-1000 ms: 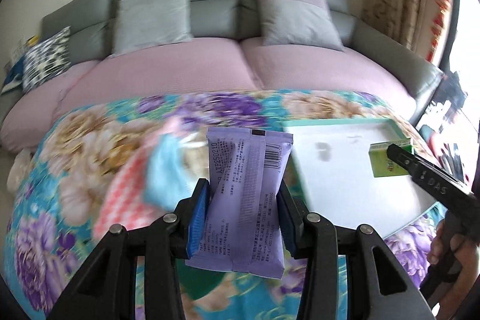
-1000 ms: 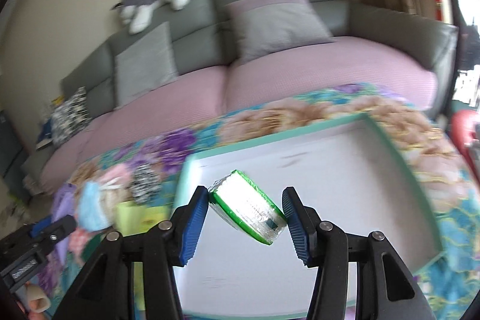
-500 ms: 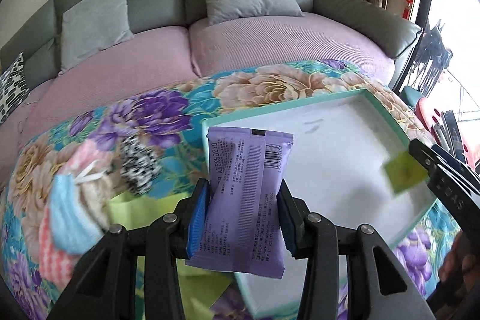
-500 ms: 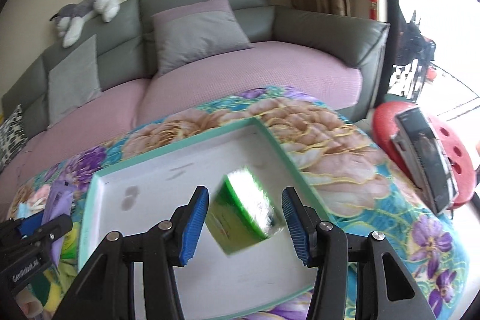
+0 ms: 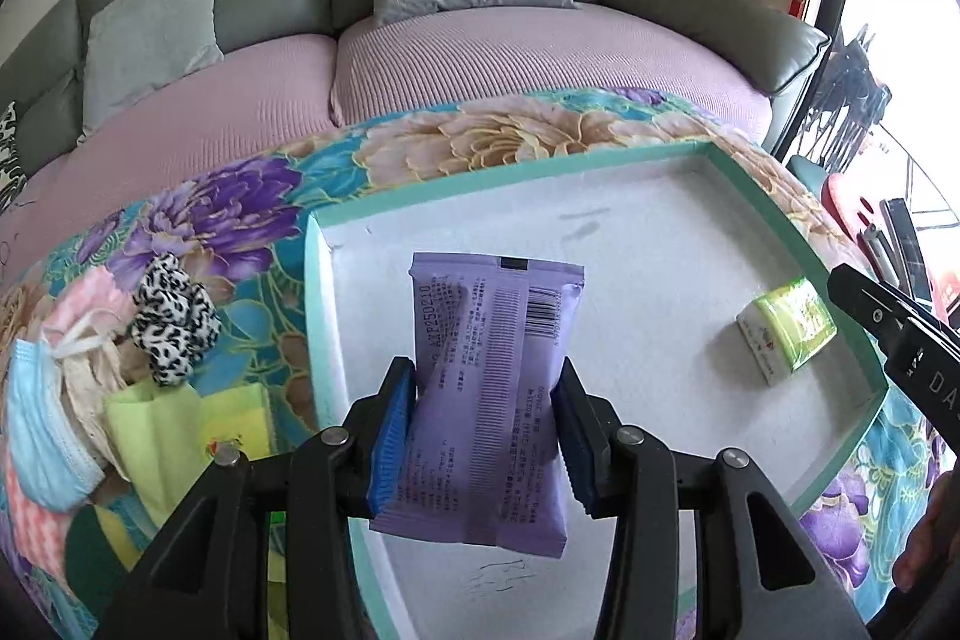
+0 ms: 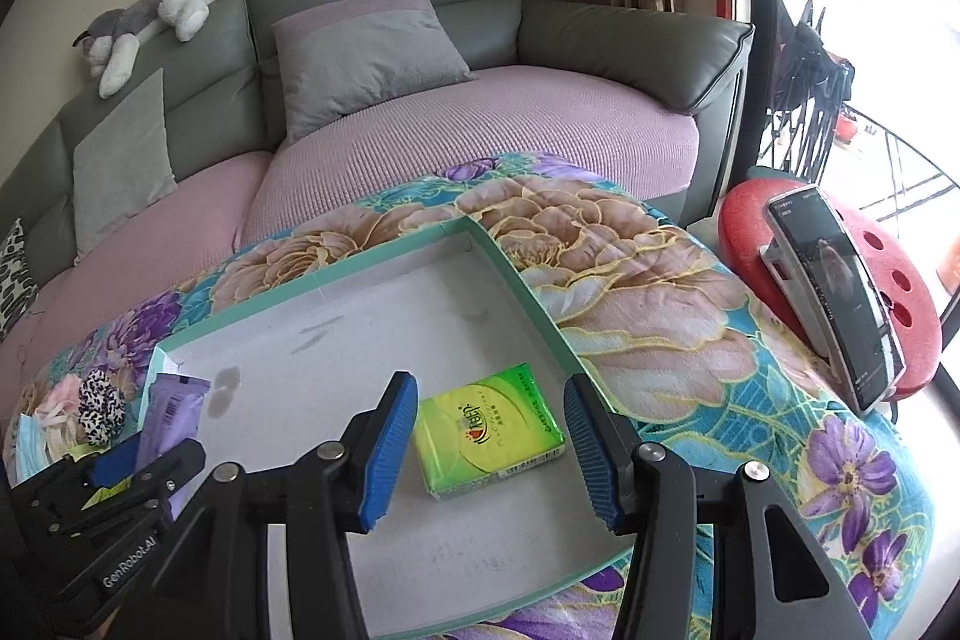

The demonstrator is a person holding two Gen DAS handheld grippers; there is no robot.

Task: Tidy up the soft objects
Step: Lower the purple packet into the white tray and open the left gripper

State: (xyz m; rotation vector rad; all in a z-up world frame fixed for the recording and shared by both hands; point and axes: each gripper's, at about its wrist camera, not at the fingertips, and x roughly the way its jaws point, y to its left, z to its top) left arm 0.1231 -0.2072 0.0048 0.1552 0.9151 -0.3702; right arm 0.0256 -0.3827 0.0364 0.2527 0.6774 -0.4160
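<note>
My left gripper [image 5: 483, 430] is shut on a purple tissue pack [image 5: 489, 388] and holds it upright over the left part of the white tray with a teal rim [image 5: 456, 181]. My right gripper [image 6: 489, 445] is open and empty above the tray [image 6: 384, 268]. A green tissue pack [image 6: 489, 427] lies flat on the tray floor between its jaws, apart from them. It also shows in the left wrist view [image 5: 786, 331] near the tray's right edge. The left gripper and purple pack [image 6: 174, 409] show at the right wrist view's lower left.
Left of the tray on the floral cloth [image 5: 240, 196] lie a leopard-print scrunchie [image 5: 174, 316], a blue face mask [image 5: 36, 418], pink and cream fabrics [image 5: 84, 304] and yellow-green cloths [image 5: 162, 430]. A sofa [image 6: 480, 112] stands behind. A red stool [image 6: 900, 280] carries a phone [image 6: 834, 292].
My right gripper opened and let go of the green pack, which now lies on the tray. My left gripper carried the purple pack rightward, over the tray.
</note>
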